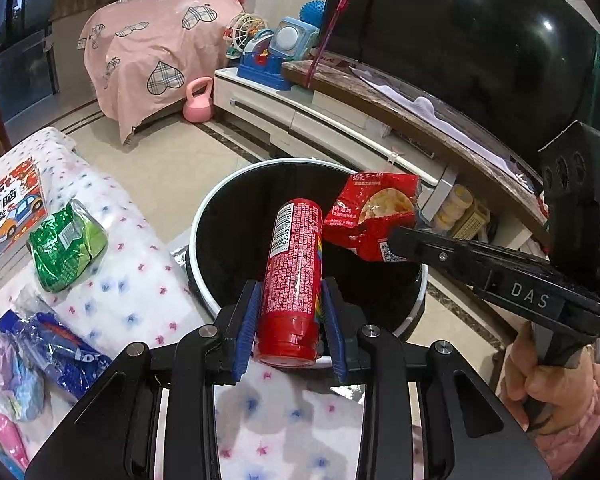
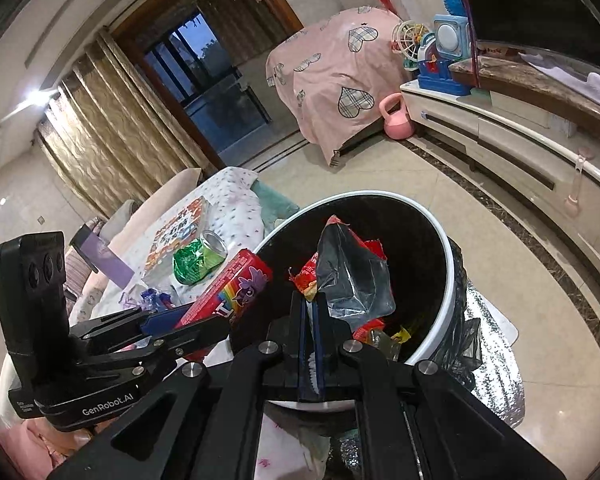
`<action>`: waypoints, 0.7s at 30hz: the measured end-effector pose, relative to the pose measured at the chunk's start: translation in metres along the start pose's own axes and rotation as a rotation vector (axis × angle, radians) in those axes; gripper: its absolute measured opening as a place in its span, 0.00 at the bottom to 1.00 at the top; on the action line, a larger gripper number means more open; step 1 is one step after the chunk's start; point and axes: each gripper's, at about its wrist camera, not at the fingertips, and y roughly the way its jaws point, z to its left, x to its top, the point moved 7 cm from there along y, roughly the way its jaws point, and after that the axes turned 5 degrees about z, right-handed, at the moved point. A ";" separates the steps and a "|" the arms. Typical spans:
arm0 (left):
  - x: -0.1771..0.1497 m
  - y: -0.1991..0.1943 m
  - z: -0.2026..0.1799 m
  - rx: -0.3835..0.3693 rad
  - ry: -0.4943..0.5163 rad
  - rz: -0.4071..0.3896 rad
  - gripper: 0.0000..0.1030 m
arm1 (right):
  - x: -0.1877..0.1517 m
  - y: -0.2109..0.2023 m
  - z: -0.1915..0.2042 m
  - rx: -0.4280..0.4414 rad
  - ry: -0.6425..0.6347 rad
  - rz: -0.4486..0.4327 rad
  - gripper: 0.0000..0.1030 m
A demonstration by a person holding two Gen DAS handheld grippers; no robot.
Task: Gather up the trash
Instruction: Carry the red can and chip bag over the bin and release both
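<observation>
My left gripper (image 1: 290, 312) is shut on a red cylindrical snack tube (image 1: 294, 276) and holds it over the near rim of the white trash bin (image 1: 198, 216) with its black liner. The tube also shows in the right wrist view (image 2: 228, 292). My right gripper (image 2: 310, 312) is shut on a red snack bag (image 2: 352, 272), silver inside, above the bin (image 2: 448, 280). The same bag shows in the left wrist view (image 1: 370, 216). A green wrapper (image 1: 66, 246) and a blue wrapper (image 1: 56, 350) lie on the flowered cloth.
A picture book (image 1: 8, 208) lies on the cloth at the left. A white TV cabinet (image 1: 300, 116) with toys and a big black screen stands behind the bin. A pink kettlebell (image 1: 198, 100) and a pink-covered piece of furniture (image 1: 152, 48) stand on the tiled floor.
</observation>
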 end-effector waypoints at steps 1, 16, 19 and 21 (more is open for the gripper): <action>0.001 0.001 0.000 0.001 0.000 0.002 0.29 | 0.000 0.001 0.000 -0.003 -0.001 0.002 0.03; -0.012 -0.019 0.016 -0.037 -0.096 -0.021 0.51 | 0.000 -0.004 -0.007 0.011 0.049 0.002 0.45; -0.025 -0.029 0.023 -0.028 -0.127 -0.035 0.57 | -0.002 -0.009 0.000 0.012 0.048 -0.011 0.53; -0.036 -0.037 0.029 -0.033 -0.150 -0.040 0.57 | -0.005 -0.013 0.006 0.021 0.048 -0.030 0.67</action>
